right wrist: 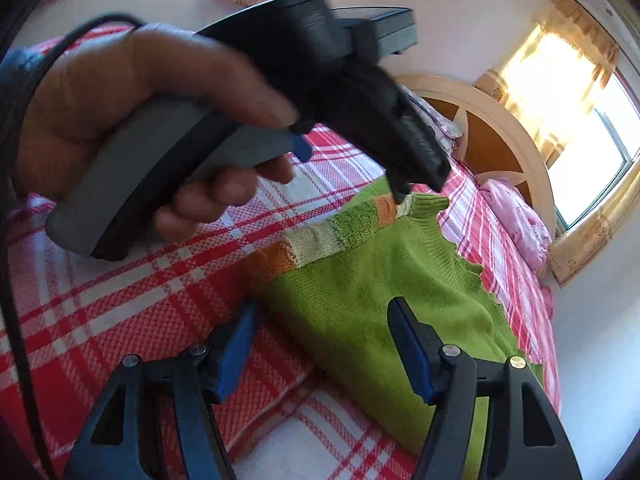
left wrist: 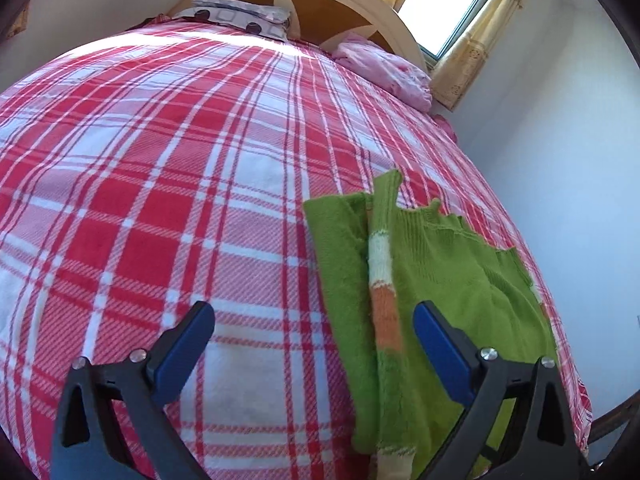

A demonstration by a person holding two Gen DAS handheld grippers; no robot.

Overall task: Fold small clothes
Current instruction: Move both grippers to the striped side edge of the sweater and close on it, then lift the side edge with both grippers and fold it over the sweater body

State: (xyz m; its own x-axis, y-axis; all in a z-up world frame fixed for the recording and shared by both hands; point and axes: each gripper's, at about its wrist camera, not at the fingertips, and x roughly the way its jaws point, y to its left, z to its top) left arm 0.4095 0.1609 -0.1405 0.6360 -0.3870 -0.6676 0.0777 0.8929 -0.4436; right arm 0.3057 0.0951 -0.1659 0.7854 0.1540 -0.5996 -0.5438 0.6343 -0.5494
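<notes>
A small green knit sweater lies flat on the red and white plaid bedspread, with a striped sleeve of white and orange bands folded over it. My left gripper is open and empty, hovering just above the sweater's left edge. In the right wrist view the sweater lies ahead, its striped sleeve along the near edge. My right gripper is open and empty over the sweater's near corner. The left gripper, held in a hand, shows above the sleeve.
A curved cream headboard and patterned pillows are at the bed's far end. Pink bedding lies beside the curtained window. The white wall runs close along the bed's right edge.
</notes>
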